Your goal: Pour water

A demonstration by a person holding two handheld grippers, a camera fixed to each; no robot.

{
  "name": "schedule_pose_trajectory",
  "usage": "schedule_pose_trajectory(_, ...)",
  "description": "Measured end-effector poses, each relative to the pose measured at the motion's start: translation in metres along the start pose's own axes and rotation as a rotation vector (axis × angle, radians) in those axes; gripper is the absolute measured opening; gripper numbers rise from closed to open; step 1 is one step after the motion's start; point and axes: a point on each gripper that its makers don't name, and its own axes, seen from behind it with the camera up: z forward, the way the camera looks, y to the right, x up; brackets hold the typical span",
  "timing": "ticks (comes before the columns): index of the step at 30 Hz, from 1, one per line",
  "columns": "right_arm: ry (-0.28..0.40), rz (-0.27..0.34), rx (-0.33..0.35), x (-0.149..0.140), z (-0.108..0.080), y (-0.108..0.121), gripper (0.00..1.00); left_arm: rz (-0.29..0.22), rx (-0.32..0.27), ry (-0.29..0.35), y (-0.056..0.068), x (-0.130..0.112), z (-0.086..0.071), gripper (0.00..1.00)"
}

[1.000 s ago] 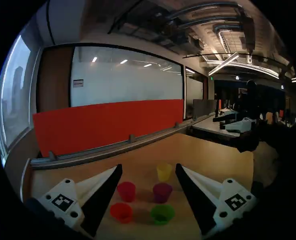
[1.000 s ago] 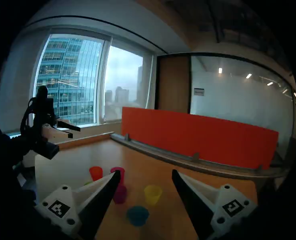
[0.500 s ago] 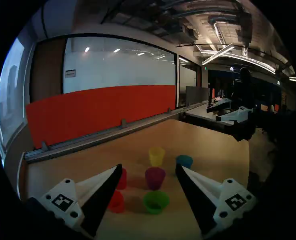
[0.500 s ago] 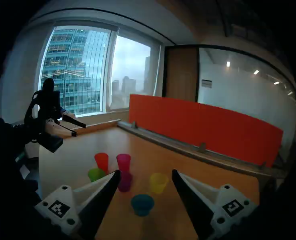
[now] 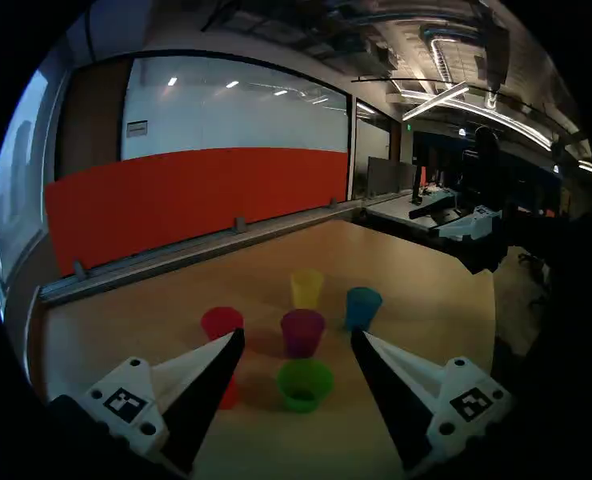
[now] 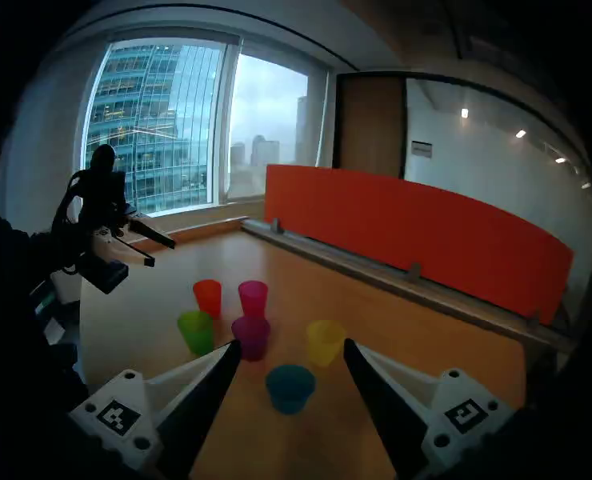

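- Now both cameras sit lower and closer to the coloured cups (image 6: 253, 298) on the wooden desk (image 5: 424, 304) than a second ago. The blue cup (image 5: 363, 306), absent from the left gripper view then, stands at the group's right edge.
- That approach suggests the reach for a cup is under way and that no pouring has begun.
- Left gripper (image 5: 296, 332) hangs wide open and empty. The purple cup (image 5: 302, 332) and green cup (image 5: 305, 384) are framed between its fingers, untouched.
- Right gripper (image 6: 290, 344) is likewise spread wide and carries nothing. The blue cup is nearest, low in the gap between its fingers, and the yellow cup (image 6: 325, 342) sits by the right finger's tip.
- Whether any cup holds water is hard to tell in the dim light.
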Motion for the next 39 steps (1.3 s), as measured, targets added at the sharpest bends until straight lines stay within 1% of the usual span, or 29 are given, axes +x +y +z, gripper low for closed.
schedule_pose_trajectory(8,-0.054,-0.007,0.01,-0.029,0.008,0.0,0.99,-0.016,-0.016,-0.038,0.003,-0.024,0.006,0.99)
schedule_pose_trajectory(17,-0.101,-0.005,0.024,-0.059,0.02,-0.002,0.99,-0.028,-0.045,-0.091,0.009,-0.053,0.014,1.0)
schedule_pose_trajectory(26,-0.137,-0.004,0.035,-0.081,0.032,-0.002,0.99,0.001,-0.059,-0.143,0.014,-0.078,0.023,0.99)
schedule_pose_trajectory(32,-0.16,-0.001,0.043,-0.095,0.041,-0.002,0.99,0.0,-0.071,-0.181,0.015,-0.096,0.03,1.0)
schedule_pose_trajectory(39,-0.192,0.004,0.048,-0.112,0.052,-0.001,0.99,0.006,-0.067,-0.233,0.011,-0.117,0.038,0.99)
